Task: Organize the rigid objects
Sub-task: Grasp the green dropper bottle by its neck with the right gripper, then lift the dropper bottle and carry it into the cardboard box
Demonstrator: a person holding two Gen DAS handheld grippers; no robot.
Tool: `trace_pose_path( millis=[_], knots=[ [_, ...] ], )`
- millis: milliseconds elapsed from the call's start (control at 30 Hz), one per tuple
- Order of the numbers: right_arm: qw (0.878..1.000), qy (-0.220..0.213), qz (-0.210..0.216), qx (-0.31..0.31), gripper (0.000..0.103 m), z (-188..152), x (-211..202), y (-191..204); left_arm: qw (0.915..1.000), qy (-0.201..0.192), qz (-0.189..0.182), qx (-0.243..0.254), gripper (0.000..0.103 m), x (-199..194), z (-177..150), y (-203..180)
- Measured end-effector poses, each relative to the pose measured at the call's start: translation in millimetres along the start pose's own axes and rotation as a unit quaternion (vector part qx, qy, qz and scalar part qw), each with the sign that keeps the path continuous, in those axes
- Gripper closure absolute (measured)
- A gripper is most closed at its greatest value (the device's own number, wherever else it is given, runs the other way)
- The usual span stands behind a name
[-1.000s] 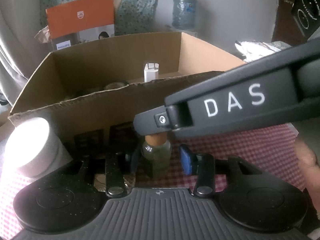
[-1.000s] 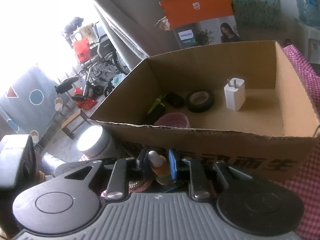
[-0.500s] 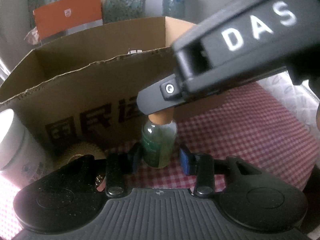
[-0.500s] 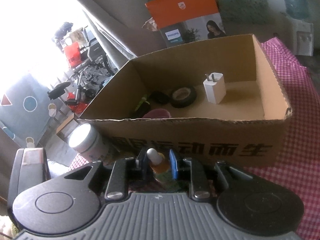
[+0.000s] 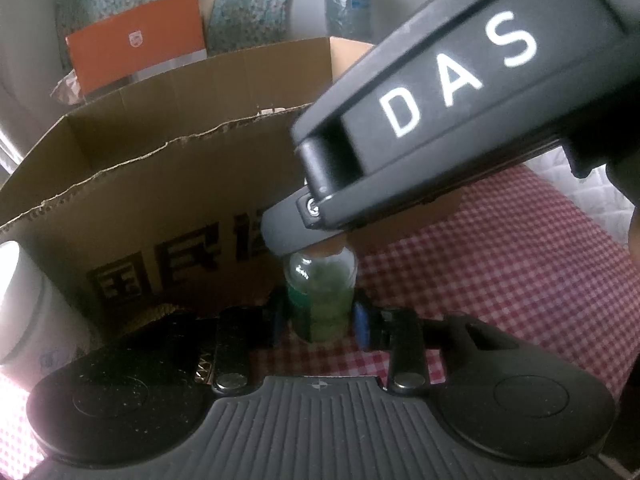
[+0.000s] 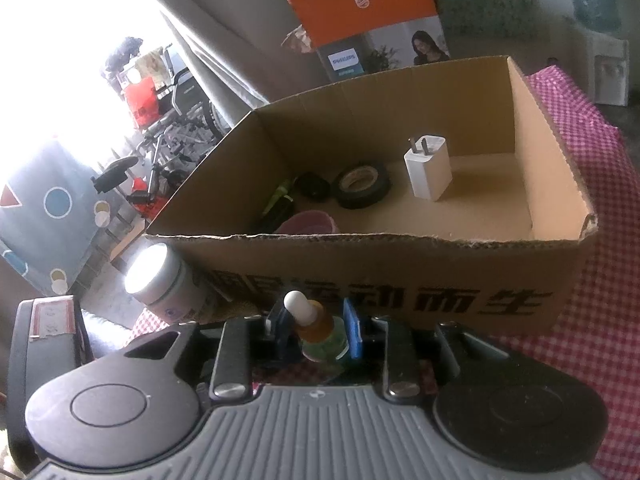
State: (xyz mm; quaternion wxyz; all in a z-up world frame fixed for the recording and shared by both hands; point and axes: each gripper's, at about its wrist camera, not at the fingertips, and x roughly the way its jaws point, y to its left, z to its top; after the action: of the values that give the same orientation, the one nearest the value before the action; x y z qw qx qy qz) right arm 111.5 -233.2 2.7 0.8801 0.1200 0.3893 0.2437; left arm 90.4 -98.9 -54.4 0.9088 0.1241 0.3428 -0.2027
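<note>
A small glass dropper bottle (image 5: 322, 300) with greenish liquid, an amber collar and a white bulb (image 6: 318, 326) stands on the checked cloth in front of the cardboard box (image 6: 400, 304). My right gripper (image 6: 316, 326) is shut on its neck and shoulder. My left gripper (image 5: 318, 318) is around the bottle's body, its blue pads (image 5: 360, 320) a little apart from the glass. The right gripper's black body reaches over the bottle top in the left wrist view. The box holds a white charger plug (image 6: 428, 168), a black tape roll (image 6: 362, 182), a pink cup (image 6: 308, 222) and dark items.
A white jar (image 6: 164, 280) stands left of the bottle against the box; it also shows in the left wrist view (image 5: 24, 300). An orange-and-grey carton (image 6: 372, 24) stands behind the box. The red checked cloth (image 5: 500, 280) runs to the right.
Both grippers and the bottle have drawn back from the box and shifted right. The box front now rises higher in the left wrist view. The right gripper stays shut on the bottle.
</note>
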Motion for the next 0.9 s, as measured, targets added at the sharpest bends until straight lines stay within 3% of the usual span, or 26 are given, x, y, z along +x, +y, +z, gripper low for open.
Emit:
trace_pose_path(
  millis=[300, 500, 767, 900],
  knots=[
    [1.000, -0.005, -0.004, -0.002, 0.079, -4, -12, 4, 1.0000, -0.002, -0.009, -0.003, 0.072, -7, -1, -3],
    [0.999, -0.026, 0.004, -0.018, 0.078, 1, -42, 21, 0.9995, -0.030, -0.012, -0.003, 0.072, -42, 9, -5],
    [0.993, -0.093, 0.046, -0.058, 0.078, 46, -92, 52, 0.9938, -0.108, -0.007, -0.025, 0.072, -101, 52, 13],
    [0.990, -0.104, 0.058, -0.080, 0.078, 79, -90, 58, 0.9925, -0.111, -0.013, -0.050, 0.072, -99, 81, 30]
  ],
)
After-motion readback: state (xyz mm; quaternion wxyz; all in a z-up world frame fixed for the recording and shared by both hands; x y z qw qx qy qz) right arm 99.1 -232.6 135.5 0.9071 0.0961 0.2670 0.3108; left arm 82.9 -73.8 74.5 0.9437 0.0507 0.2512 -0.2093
